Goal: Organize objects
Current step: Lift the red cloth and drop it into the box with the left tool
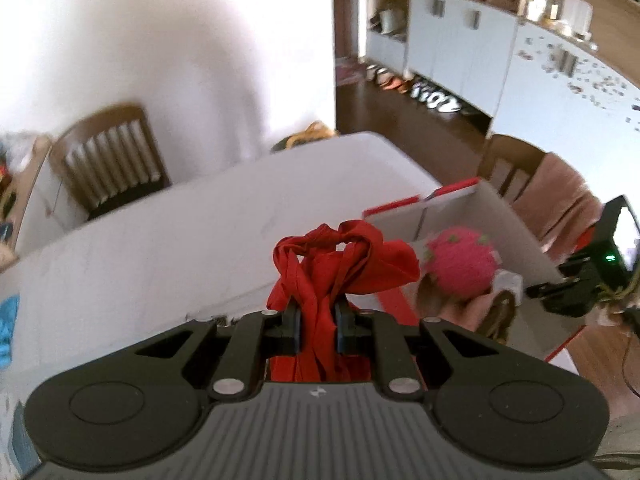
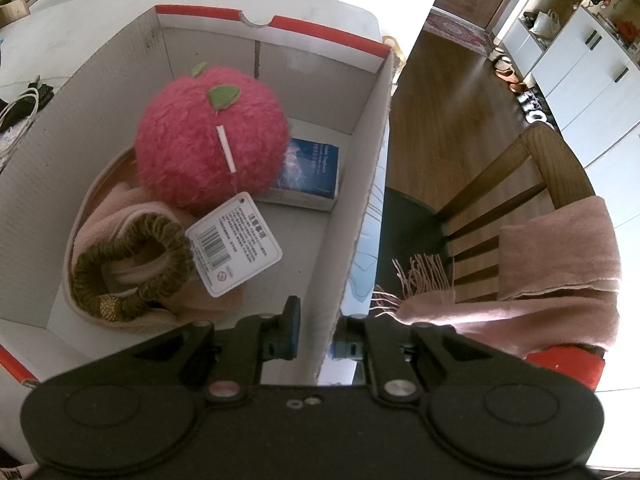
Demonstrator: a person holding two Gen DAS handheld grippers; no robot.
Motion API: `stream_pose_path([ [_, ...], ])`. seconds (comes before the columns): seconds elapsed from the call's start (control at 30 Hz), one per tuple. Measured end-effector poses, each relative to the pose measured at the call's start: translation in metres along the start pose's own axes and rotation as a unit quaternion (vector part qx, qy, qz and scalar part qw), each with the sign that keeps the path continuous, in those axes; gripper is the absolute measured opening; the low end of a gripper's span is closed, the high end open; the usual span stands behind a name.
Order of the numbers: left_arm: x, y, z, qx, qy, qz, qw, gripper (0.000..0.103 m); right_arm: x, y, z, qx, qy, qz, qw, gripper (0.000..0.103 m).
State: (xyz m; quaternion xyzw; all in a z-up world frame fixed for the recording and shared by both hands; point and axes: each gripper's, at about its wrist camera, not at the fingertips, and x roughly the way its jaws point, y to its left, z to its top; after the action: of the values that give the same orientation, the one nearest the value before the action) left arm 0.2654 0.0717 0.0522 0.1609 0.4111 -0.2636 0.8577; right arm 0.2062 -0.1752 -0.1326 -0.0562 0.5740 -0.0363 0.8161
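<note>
My left gripper (image 1: 317,326) is shut on a bunched red cloth (image 1: 340,260), held up above the white table (image 1: 160,232) just left of the cardboard box (image 1: 500,220). The box (image 2: 360,184), white inside with a red rim, holds a pink plush apple (image 2: 208,140) with a hang tag (image 2: 234,244), a pink bag (image 2: 132,220) with an olive ruffled handle (image 2: 132,268) and a blue book (image 2: 310,172). My right gripper (image 2: 316,334) is shut on the box's right wall near its front corner, one finger inside and one outside. It appears as a black shape (image 1: 568,288) past the box.
A wooden chair (image 2: 520,192) with a pink fringed scarf (image 2: 540,280) draped over it stands right of the box. Another chair (image 1: 108,160) sits at the table's far side by the white wall. White cabinets (image 1: 460,48) line the far room. Cables (image 2: 20,108) lie left of the box.
</note>
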Motion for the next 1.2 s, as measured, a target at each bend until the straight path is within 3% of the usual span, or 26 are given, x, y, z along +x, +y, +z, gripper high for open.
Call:
stream_pose_path([
  [0.3,-0.025,-0.051,0.028,0.066,-0.044,-0.057,0.9952,0.014,0.001,0.001,-0.001,-0.003,0.0,0.001,1.0,0.011],
  [0.67,-0.055,-0.133,0.077,0.146,-0.118,-0.129,0.9738,0.014,0.003,0.0,-0.003,-0.004,0.002,0.003,1.0,0.011],
  [1.0,-0.055,-0.168,0.105,0.142,-0.13,-0.199,0.9608,0.014,0.005,-0.002,-0.006,-0.002,0.003,0.007,1.0,0.011],
  [1.2,-0.039,-0.172,0.105,0.133,-0.107,-0.217,0.9612,0.014,0.005,-0.004,-0.007,-0.001,0.001,0.009,1.0,0.011],
])
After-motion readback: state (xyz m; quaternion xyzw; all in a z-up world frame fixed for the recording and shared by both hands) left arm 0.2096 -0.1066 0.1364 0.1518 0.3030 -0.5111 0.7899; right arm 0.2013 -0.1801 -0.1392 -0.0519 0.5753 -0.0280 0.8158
